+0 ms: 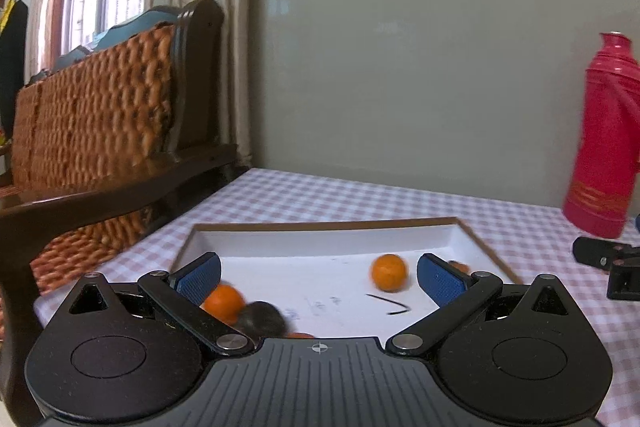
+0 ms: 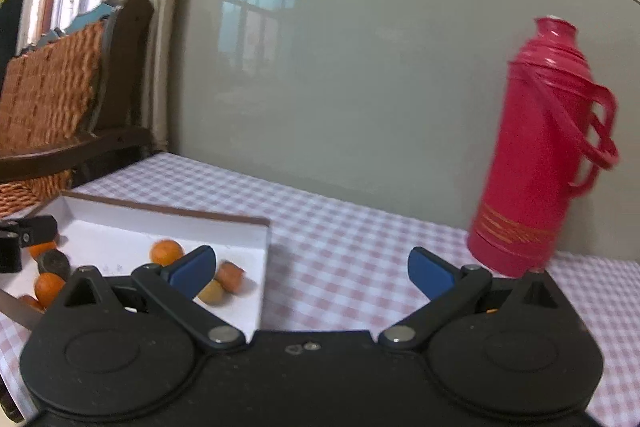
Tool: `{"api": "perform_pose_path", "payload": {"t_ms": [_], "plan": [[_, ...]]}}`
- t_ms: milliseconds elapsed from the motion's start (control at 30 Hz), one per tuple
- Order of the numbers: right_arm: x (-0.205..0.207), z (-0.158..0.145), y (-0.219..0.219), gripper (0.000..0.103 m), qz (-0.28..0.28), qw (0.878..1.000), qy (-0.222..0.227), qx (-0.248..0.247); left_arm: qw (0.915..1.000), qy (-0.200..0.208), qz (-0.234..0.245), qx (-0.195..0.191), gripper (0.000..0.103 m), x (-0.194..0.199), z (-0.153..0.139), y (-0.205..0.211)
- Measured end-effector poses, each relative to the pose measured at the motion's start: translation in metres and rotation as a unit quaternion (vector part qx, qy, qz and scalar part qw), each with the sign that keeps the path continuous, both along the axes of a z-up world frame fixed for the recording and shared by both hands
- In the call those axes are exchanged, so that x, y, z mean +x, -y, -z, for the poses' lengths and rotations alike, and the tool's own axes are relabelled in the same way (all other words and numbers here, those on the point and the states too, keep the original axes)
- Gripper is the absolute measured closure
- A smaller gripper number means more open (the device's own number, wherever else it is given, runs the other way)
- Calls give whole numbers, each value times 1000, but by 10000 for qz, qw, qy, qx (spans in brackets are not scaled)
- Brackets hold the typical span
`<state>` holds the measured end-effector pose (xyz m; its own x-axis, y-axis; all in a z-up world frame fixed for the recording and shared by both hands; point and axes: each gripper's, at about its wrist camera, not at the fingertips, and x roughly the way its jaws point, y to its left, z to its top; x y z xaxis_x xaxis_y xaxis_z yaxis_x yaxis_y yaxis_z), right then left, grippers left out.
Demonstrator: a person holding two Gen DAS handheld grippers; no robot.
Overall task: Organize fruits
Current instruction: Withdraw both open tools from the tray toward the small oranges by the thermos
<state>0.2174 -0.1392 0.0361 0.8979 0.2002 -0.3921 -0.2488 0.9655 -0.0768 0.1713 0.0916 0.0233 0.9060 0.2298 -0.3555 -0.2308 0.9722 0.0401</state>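
Note:
A shallow white tray with a brown rim point(image 1: 320, 239) lies on the checked tablecloth and holds several fruits. In the left wrist view an orange point(image 1: 389, 272) lies mid-tray, another orange point(image 1: 224, 303) and a dark fruit point(image 1: 262, 318) lie near the left finger. My left gripper point(image 1: 319, 279) is open and empty above the tray. In the right wrist view the tray point(image 2: 168, 223) holds oranges point(image 2: 166, 251), a dark fruit point(image 2: 54, 263), a yellowish fruit point(image 2: 211, 293) and a reddish one point(image 2: 231, 275). My right gripper point(image 2: 311, 269) is open and empty, right of the tray.
A red thermos point(image 2: 536, 155) stands at the back right by the wall; it also shows in the left wrist view point(image 1: 604, 139). A wooden sofa with a woven mat point(image 1: 100, 115) stands left of the table. The other gripper's black body point(image 1: 612, 263) is at the right.

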Motion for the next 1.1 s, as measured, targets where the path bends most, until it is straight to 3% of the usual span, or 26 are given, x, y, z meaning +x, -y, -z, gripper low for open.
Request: {"api": "perform_pose_path", "payload": {"t_ms": [400,667,1100], "plan": [[-34,3,43,6,114,9996,-164,-216,9989,-56,406,237,0,-14,4,51],[-45,5,87,7,272,9987,-379,219,9959,3,839,348,0,-14,4,82],[-56,16,136,9,753,9961,-446,120,9903,65,1301,483,0,-9,12,144]]}}
